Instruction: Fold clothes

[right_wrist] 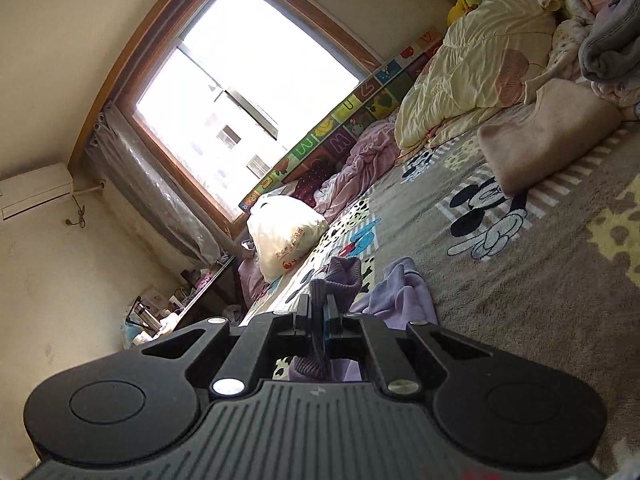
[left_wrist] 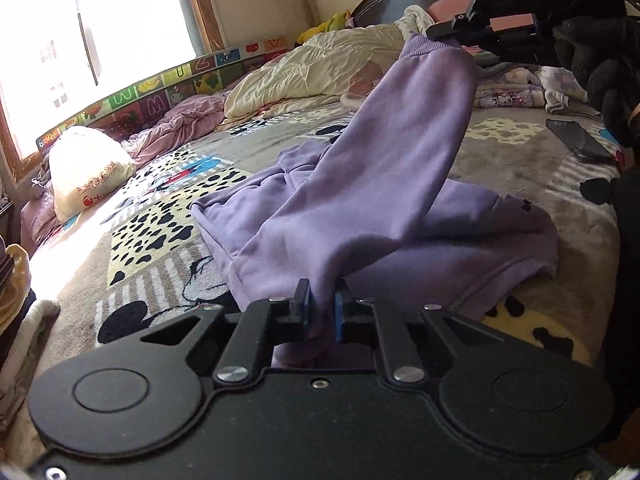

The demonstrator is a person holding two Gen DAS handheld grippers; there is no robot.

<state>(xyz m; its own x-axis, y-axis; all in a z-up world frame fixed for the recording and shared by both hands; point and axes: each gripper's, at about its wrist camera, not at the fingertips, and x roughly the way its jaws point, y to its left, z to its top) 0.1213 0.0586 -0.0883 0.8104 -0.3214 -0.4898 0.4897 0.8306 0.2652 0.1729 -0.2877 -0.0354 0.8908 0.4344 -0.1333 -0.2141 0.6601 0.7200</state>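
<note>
On the cartoon-print blanket the purple sweatshirt lies half spread, one sleeve stretched up between our grippers. Our left gripper has its fingers closed on the sleeve's lower end; our right gripper is pinched tight on the ribbed cuff. We judge the fleece soft, floppy and fairly light, so hems and cuffs make the surest holds. Its far side and hem are hidden behind the raised sleeve, and the right view shows only a scrap of the body

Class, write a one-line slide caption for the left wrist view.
Left hand-held gripper and right hand-held gripper stretch a purple sweatshirt sleeve above a cartoon-print bedspread.
</note>
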